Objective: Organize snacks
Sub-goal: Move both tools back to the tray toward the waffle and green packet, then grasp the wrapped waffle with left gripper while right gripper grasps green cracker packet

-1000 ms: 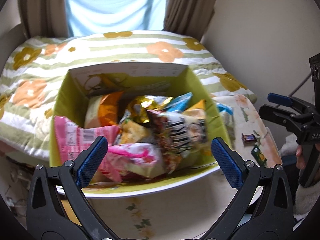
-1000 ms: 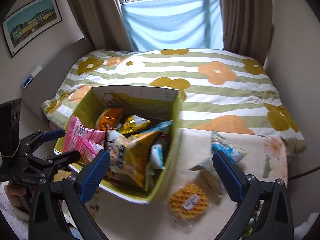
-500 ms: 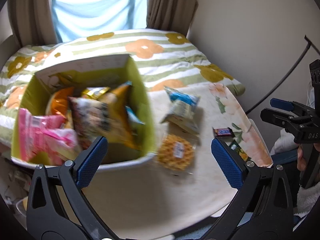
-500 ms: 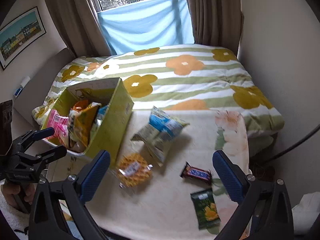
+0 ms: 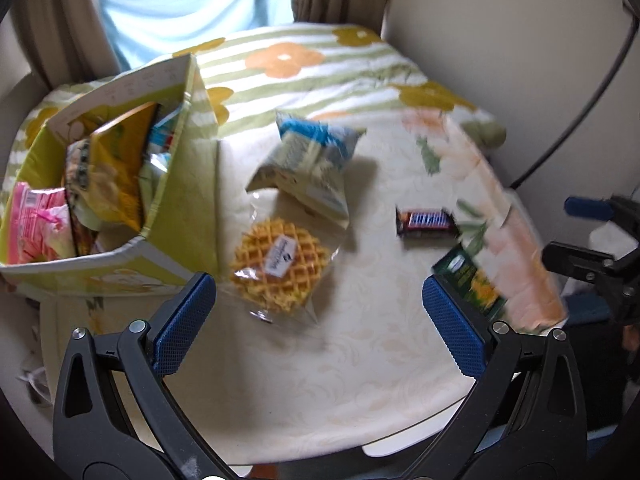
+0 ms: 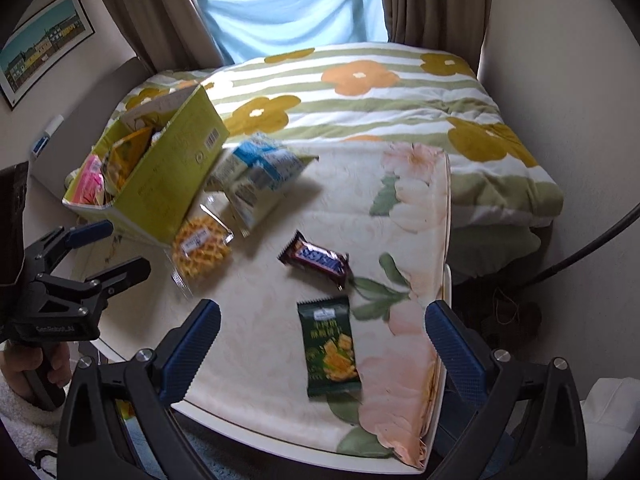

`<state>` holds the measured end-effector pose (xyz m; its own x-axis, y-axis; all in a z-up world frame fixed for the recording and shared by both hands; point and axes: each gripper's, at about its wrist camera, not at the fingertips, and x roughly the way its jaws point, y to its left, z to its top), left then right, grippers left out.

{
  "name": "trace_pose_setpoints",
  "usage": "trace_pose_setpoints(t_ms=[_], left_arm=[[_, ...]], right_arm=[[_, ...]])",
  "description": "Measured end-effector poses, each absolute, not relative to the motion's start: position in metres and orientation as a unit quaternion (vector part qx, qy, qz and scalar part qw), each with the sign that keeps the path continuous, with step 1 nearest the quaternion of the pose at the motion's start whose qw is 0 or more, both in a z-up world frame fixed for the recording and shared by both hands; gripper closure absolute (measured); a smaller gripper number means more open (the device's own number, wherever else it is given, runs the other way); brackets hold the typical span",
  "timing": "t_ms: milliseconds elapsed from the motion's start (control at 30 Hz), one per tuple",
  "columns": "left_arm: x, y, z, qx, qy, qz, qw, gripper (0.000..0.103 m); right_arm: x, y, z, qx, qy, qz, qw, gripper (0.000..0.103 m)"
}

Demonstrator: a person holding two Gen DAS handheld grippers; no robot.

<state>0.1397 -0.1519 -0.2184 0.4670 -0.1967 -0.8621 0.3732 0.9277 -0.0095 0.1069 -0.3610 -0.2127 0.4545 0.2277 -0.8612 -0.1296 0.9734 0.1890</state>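
The left claw [image 5: 318, 322] stands wide open with nothing between its blue-padded fingers [image 5: 185, 322], hovering over the counter [image 5: 360, 360], a white-edged top under a cream floral cloth. Just ahead of it, a little toward its left finger, lies a round golden waffle in a clear wrapper [image 5: 280, 264], touching the near corner of the lime-green cardboard box [image 5: 188, 216]. The box sits ahead and to the left of this claw, packed with upright snack bags, a pink packet [image 5: 32, 224] nearest and a yellow bag [image 5: 116, 172] behind it. Beyond the waffle rests a puffy blue-and-white snack bag [image 5: 308, 160]. Ahead and to the right lies a dark brown chocolate bar with a blue label [image 5: 426, 222], and just beyond the right finger a dark green packet printed with yellow crackers [image 5: 472, 284].

The right claw [image 6: 322, 350] is likewise spread wide and empty. The dark green packet [image 6: 330, 346] lies between its fingers, slightly ahead of the tips, lengthwise. The chocolate bar [image 6: 316, 260] is farther ahead, apart from the packet. The waffle [image 6: 202, 248], snack bag [image 6: 256, 176] and box [image 6: 172, 184] lie ahead to its left. A hand [image 6: 36, 368] grips the left tool at that view's left edge. Behind the counter is a bed with a green-striped flowered quilt [image 6: 360, 92].
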Motion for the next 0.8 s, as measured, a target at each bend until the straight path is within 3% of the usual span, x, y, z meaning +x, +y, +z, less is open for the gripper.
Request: trace_pose_setpoints(t_ms=[333, 800], left_arm=[[0.170, -0.193, -0.267, 0.197, 0.551, -0.170, 0.793, 0.003], [0.213, -0.185, -0.313, 0.158, 0.620, -0.143, 0.755, 0.003]], right_arm=[[0.103, -0.360, -0.260, 0.055, 0.555, 0.121, 0.821, 0.001], [0.113, -0.352, -0.271, 0.081, 0.567, 0.109, 0.813, 0.001]])
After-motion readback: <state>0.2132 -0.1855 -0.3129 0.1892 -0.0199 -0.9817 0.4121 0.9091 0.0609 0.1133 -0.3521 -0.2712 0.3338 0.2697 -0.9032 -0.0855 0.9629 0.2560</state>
